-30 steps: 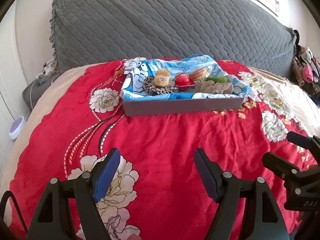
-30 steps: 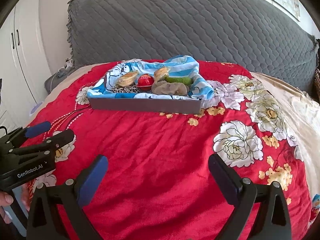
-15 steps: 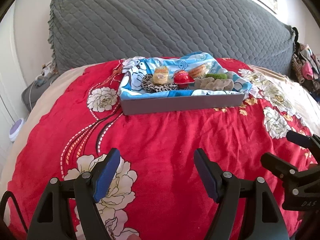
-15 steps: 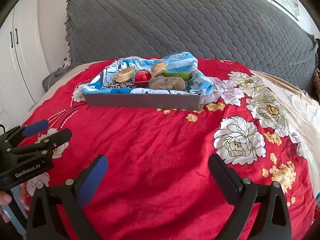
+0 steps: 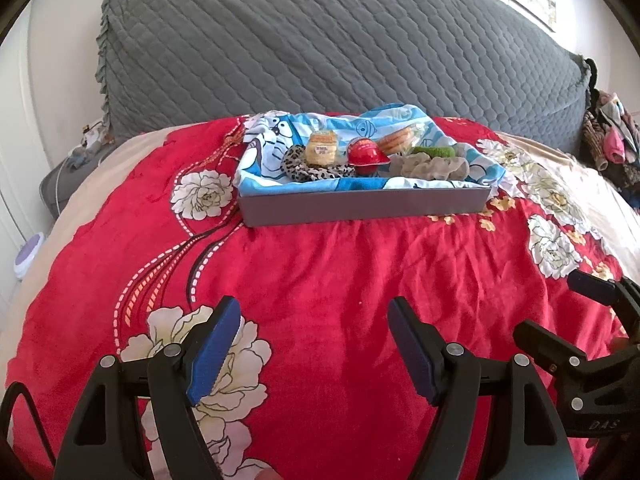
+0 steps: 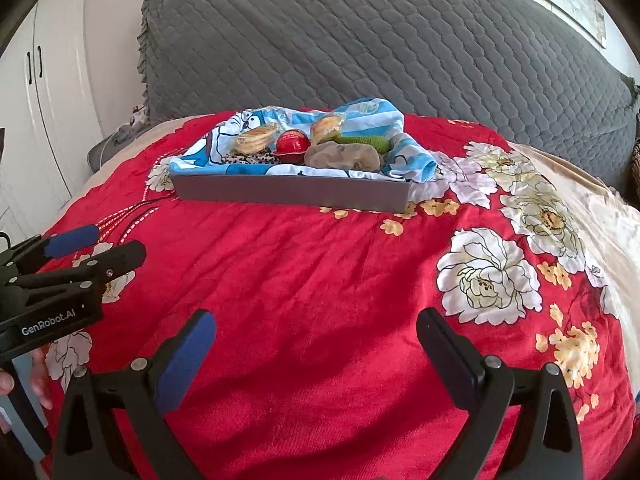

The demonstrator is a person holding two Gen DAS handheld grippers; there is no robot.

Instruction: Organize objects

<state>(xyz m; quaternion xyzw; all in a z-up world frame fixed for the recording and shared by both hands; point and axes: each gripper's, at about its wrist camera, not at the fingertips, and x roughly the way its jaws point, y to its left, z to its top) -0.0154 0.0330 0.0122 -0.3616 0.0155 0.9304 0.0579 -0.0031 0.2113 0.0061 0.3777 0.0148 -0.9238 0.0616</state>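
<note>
A shallow grey tray (image 5: 362, 204) sits far up a bed, on a red plush blanket (image 5: 320, 280) printed with large white flowers, in front of a quilted grey headboard cushion (image 5: 320, 48). The tray is lined with a crumpled blue-and-white cartoon cloth (image 5: 260, 156), and all the small items lie gathered on it: a leopard-print fabric band (image 5: 310, 168), a glossy red round capsule (image 5: 366, 155), two clear-wrapped pastries (image 5: 321, 152) (image 5: 396, 143), a fuzzy green roll (image 5: 434, 151) and a soft, ruffled taupe scrunchie (image 5: 434, 166). Both hand-held tools hover low over the blanket near the foot of the bed, well apart from the tray. The left tool (image 5: 314, 346) has its blue-padded fingers spread wide and holds nothing; the right tool (image 6: 316, 354) is likewise wide and empty. With everything in the tray, the scene fits either items waiting to be taken out and sorted, or items already collected there; the pictures do not settle which. Any reach would need a long move forward over the tray's low front wall, and the soft cloth things would give under a pinch, while the smooth capsule could slip.
</note>
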